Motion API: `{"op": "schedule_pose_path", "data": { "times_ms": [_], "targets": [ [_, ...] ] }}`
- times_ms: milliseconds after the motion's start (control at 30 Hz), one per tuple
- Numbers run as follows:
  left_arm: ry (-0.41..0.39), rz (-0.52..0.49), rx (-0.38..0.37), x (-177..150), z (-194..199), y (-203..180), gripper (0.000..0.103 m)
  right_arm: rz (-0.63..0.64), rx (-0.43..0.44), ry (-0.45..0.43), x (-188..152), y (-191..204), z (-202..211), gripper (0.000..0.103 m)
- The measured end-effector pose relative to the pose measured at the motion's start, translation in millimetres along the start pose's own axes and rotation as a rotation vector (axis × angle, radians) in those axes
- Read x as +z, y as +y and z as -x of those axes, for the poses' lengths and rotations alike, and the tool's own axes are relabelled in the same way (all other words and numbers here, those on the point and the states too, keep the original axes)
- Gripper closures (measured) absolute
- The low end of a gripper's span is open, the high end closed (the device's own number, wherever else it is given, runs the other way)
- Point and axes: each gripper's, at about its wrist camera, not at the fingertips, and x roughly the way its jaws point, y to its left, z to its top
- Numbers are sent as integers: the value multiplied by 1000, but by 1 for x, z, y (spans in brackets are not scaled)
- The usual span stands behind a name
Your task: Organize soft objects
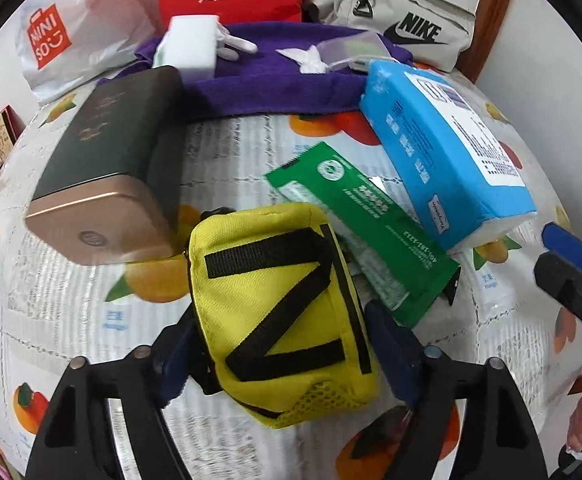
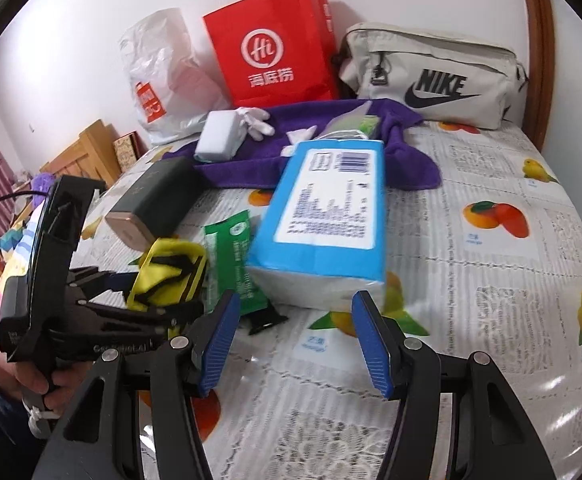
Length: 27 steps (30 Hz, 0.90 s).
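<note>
Straddling the yellow pouch point(image 1: 287, 312) on the desk point(image 1: 227, 152), the left gripper point(image 1: 291, 344) is spread with no squeeze visible, so the green packet point(image 1: 363, 236) touching it could be dragged along.

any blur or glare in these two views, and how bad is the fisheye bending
Left wrist view: mostly sharp, the yellow pouch crisp, black corners and a bulging tablecloth. Right wrist view: the blue tissue pack and green wipes packet smeared by motion, window glare on the cloth at lower right.
</note>
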Motion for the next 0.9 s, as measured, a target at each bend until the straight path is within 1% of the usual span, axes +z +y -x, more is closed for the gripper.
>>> {"op": "schedule_pose_path", "data": {
  "times_ms": [233, 333, 500, 600, 667, 767, 833, 900],
  "targets": [
    [-10, 16, -14, -12, 11, 24, 32, 62, 40, 27, -9, 29, -15, 45],
    [-16, 4, -7, -19, 15, 29, 32, 92, 36, 38, -12, 41, -25, 45],
    [-19, 19, 19, -31, 20, 46, 32, 131, 11, 56, -14, 55, -38, 45],
    [-25, 37, 21, -34, 22, 57, 32, 181, 28, 42, -14, 70, -39, 45],
    [-30, 44, 22, -34, 22, 61, 32, 219, 16, 31, -12, 81, -43, 45],
    [-35, 59, 12, -34, 22, 69, 32, 277, -52, 38, -10, 91, -54, 45],
    [-38, 64, 4, -34, 23, 72, 32, 284, -86, 49, -12, 91, -61, 48],
    [-43, 68, -4, -34, 23, 75, 32, 279, -99, 76, -14, 89, -69, 52]
  ]
}}
